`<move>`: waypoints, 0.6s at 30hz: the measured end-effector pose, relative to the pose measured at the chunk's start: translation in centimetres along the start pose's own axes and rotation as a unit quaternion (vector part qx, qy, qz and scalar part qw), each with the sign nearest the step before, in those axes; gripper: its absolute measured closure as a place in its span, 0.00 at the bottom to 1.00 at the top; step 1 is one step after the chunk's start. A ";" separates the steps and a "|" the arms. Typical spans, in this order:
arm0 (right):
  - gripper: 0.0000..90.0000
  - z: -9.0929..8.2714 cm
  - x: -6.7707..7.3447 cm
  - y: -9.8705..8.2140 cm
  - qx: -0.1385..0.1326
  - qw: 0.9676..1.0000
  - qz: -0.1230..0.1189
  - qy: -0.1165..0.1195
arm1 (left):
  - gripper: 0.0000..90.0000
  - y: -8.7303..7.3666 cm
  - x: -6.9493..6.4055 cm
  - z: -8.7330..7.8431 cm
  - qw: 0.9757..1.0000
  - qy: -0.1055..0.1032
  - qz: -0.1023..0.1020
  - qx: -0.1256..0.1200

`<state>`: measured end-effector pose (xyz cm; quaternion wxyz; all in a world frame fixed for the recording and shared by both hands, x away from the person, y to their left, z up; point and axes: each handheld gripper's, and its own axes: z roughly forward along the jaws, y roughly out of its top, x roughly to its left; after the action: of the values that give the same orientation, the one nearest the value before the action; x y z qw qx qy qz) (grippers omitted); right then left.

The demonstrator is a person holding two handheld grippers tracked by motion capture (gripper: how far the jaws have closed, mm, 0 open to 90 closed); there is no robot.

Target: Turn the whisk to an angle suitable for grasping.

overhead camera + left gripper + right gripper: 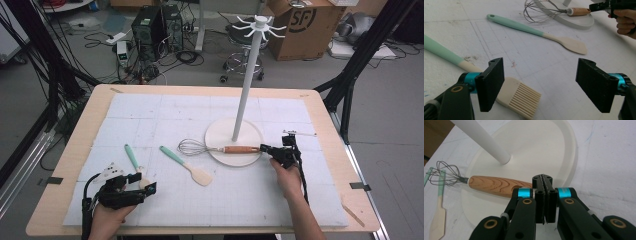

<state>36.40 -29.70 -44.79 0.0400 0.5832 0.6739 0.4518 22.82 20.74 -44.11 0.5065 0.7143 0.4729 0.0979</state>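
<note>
A whisk (220, 148) with a wooden handle (494, 185) lies with its handle on the white round base (220, 135) of a hook stand and its wires on the mat. My right gripper (265, 148) (544, 178) is shut, its tips right at the handle's end. The jaws hide whether anything thin is pinched there. My left gripper (144, 182) (540, 85) stands open near the front left, low over the mat. The cream head of a teal-handled brush (521, 96) lies by its left jaw. A teal-and-cream spatula (185, 164) lies between the two.
The stand's white pole (247, 85) rises from the base to a ring of hooks (260, 24). A white gridded mat (240, 200) covers the wooden table (65, 165). The right hand and gripper (596, 6) are at the top right of the left gripper view.
</note>
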 end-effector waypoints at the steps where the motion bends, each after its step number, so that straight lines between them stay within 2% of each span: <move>1: 0.99 0.1 0.1 0.0 0.000 1.000 0.001 0.001 | 0.26 0.0 0.0 0.0 1.000 0.000 0.000 0.000; 18: 0.99 1.2 1.9 -0.1 0.002 1.000 0.001 0.014 | 0.26 0.0 0.0 -0.1 1.000 0.002 0.001 -0.003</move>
<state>36.40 -27.43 -44.67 0.0284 0.5775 0.6748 0.4587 22.76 20.82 -44.02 0.5076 0.7131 0.4729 0.1007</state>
